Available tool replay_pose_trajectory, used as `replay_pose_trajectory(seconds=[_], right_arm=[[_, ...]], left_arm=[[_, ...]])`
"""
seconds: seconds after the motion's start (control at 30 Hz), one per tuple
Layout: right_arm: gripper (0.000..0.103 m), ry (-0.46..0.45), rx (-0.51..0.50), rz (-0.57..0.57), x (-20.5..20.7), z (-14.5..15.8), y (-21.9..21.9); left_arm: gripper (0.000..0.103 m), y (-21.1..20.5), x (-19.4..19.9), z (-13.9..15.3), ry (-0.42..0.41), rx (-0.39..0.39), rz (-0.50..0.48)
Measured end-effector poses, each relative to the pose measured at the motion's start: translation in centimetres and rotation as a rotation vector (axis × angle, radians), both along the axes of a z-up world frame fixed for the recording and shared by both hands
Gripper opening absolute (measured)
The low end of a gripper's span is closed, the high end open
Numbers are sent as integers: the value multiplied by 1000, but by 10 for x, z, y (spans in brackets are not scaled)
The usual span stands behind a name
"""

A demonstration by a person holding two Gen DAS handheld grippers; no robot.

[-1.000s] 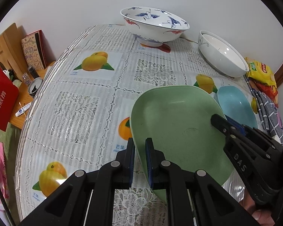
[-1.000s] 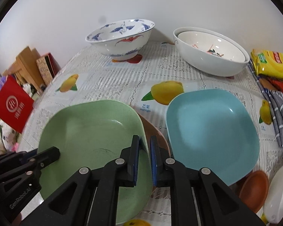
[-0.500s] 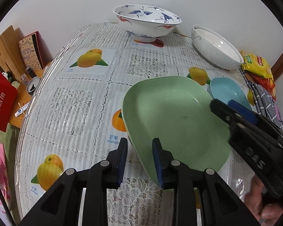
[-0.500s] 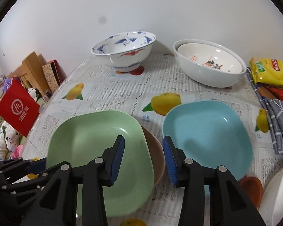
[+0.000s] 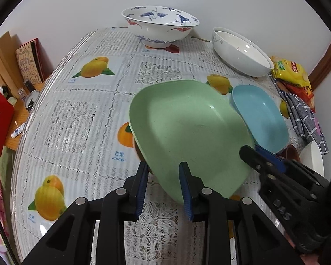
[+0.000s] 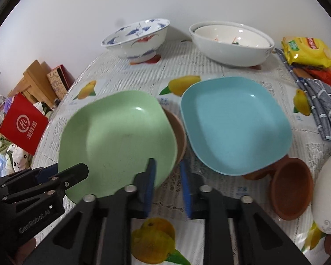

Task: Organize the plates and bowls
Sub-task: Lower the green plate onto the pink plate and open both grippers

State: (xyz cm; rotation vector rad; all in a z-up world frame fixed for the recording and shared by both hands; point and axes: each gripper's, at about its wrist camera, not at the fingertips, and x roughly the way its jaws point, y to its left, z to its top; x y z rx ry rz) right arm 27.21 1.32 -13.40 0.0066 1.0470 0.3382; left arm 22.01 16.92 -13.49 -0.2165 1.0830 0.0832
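My left gripper (image 5: 163, 187) hangs at the near edge of the green plate (image 5: 187, 132), jaws spread a little, the plate's rim running between the two blue pads; neither pad is pressing on it that I can see. The green plate sits on top of a brown plate (image 6: 177, 132), whose edge peeks out on the side toward the blue plate (image 6: 234, 123). The blue plate lies just beside them on the table (image 5: 81, 119), its near corner propped on a small brown bowl (image 6: 291, 185).

My right gripper (image 6: 166, 186) is off the green plate's near corner, jaws closing, and nothing is between them, only lace tablecloth in the gap. Its left pad overlaps the green rim in view; whether it touches, I cannot tell.

Far side of the table: a blue-and-white patterned bowl (image 5: 160, 26) stands upright, and next to it two white bowls (image 6: 231, 42) nested one inside the other. A white dish (image 6: 328, 192) sits at my right edge, a yellow snack bag (image 6: 306, 50) and a checked cloth (image 6: 322, 101) beyond it.
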Motion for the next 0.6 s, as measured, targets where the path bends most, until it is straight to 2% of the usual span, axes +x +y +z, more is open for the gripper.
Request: replay_pose_trajectory(seconds=[0.07, 0.13, 0.3, 0.53, 0.6], right_arm=[[10, -34, -45, -6, 2, -1, 4], [8, -43, -47, -9, 6, 1, 4], [9, -57, -40, -30, 19, 9, 1], [10, -70, -27, -44, 9, 18, -11], [12, -68, -25, -51, 3, 21, -18]], left_arm=[[28, 0, 1, 0, -1, 4, -9], [28, 1, 2, 0, -1, 2, -14], [29, 1, 2, 1, -4, -2, -28], [33, -5, -5, 2, 4, -9, -48], [42, -10, -8, 1, 18, -14, -70]])
